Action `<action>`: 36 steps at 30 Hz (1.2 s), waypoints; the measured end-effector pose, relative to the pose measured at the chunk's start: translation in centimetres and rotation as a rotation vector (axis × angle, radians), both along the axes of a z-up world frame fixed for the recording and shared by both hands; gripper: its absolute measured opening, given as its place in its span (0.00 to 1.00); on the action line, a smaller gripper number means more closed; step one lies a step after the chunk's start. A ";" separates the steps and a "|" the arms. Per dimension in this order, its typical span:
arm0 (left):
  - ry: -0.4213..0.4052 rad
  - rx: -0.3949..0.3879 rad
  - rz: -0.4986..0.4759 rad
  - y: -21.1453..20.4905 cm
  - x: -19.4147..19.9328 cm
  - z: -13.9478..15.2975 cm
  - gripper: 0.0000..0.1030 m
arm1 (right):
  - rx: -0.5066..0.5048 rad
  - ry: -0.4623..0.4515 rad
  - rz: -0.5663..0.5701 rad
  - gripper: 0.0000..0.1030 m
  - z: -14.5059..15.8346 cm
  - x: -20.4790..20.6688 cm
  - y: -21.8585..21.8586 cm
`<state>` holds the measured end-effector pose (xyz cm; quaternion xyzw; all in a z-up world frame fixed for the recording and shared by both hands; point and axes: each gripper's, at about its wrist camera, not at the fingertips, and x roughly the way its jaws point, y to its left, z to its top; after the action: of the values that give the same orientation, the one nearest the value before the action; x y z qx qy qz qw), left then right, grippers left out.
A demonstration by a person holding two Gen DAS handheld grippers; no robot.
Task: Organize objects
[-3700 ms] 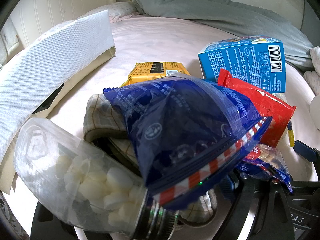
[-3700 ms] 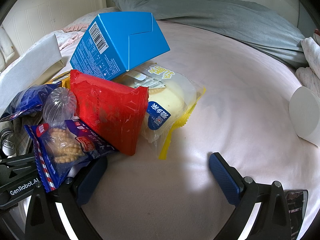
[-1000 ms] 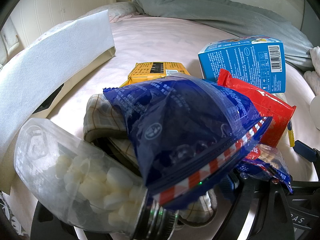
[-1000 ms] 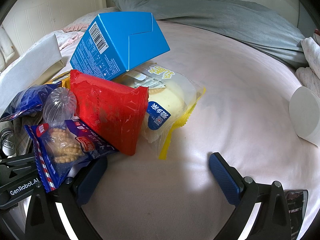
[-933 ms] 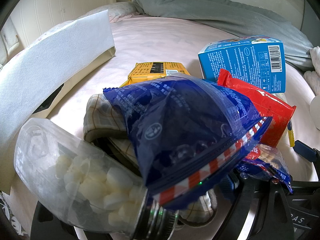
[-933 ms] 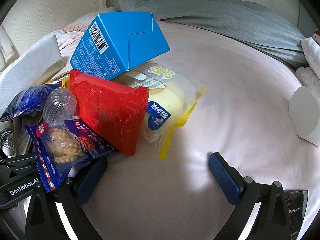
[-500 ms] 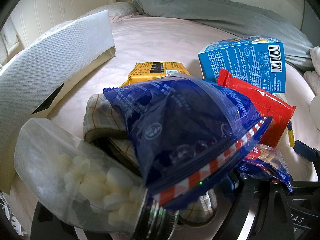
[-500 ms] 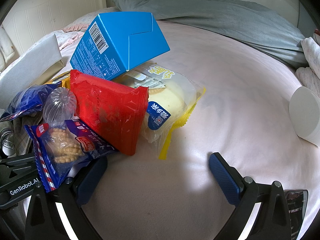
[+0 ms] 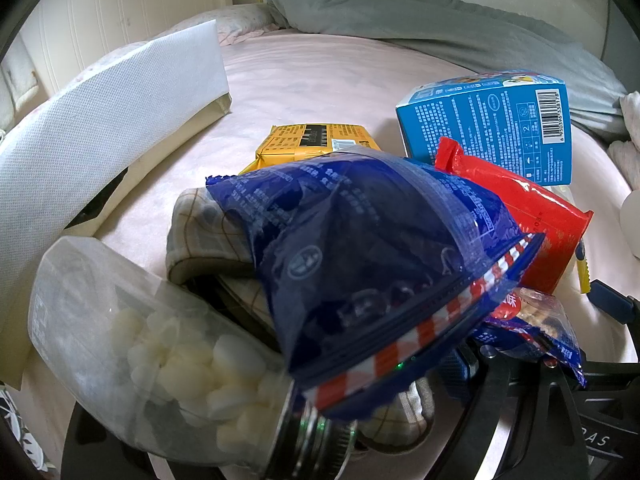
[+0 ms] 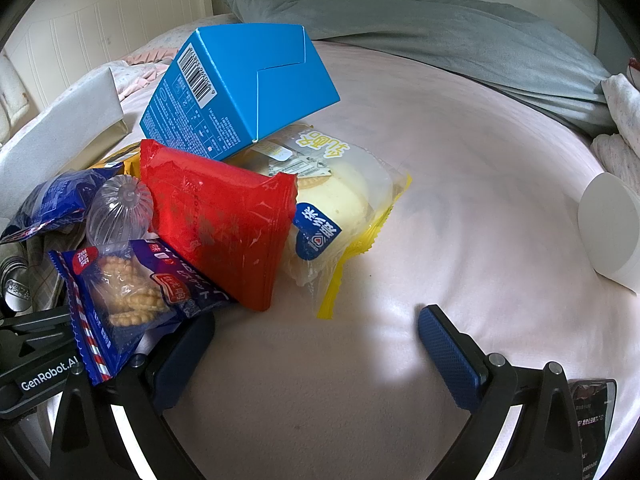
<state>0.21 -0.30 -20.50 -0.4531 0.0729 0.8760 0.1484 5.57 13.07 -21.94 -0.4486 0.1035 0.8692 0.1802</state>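
A heap of snacks lies on a pink bed. In the left wrist view a dark blue snack bag [image 9: 360,248] covers my left gripper, whose fingers are hidden. A jar of white candies [image 9: 160,360] lies at lower left, on a checked cloth [image 9: 204,236]. Behind are a yellow packet [image 9: 316,144], a red packet [image 9: 516,216] and a blue box [image 9: 492,124]. In the right wrist view my right gripper [image 10: 316,344] is open and empty over bare sheet. Ahead lie the red packet [image 10: 220,216], a bun pack [image 10: 340,204], a biscuit bag [image 10: 128,292], a clear bottle [image 10: 120,208] and the blue box [image 10: 244,88].
A white fabric bag [image 9: 92,120] stands along the left edge of the bed. A grey duvet [image 10: 440,20] lies across the back. A white roll [image 10: 608,224] sits at the right edge. The other gripper's frame [image 10: 32,360] shows at lower left.
The white bag at the left has shifted slightly. Grippers and snacks have not moved.
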 end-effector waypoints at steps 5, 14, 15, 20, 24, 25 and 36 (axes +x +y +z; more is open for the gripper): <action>0.001 -0.001 0.000 0.1 -0.1 -0.1 0.88 | 0.000 0.000 0.000 1.00 0.0 0.0 0.0; -0.030 -0.013 -0.026 -0.2 -1.1 0.3 0.88 | -0.005 0.000 0.002 1.00 0.2 0.1 -0.2; -0.053 -0.024 -0.047 -0.2 -1.2 0.4 0.88 | -0.008 0.000 0.002 1.00 0.2 0.0 -0.1; -0.142 -0.023 -0.002 -1.6 -1.7 1.4 0.69 | -0.004 -0.007 -0.001 1.00 0.3 -0.2 -0.1; -0.180 -0.060 0.009 -2.0 -1.8 2.2 0.52 | -0.043 -0.038 -0.028 1.00 0.5 -0.4 -0.2; -0.180 -0.069 0.004 -1.9 -1.8 2.4 0.49 | -0.066 -0.059 -0.055 1.00 0.7 -0.7 -0.1; -0.062 -0.180 -0.018 -2.8 0.3 7.7 0.41 | -0.272 -0.241 -0.089 0.68 5.5 0.3 -1.9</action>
<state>0.47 -3.15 -12.84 -0.4907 0.1505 0.8502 0.1170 5.90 11.13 -16.42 -0.5648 0.2175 0.7784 0.1670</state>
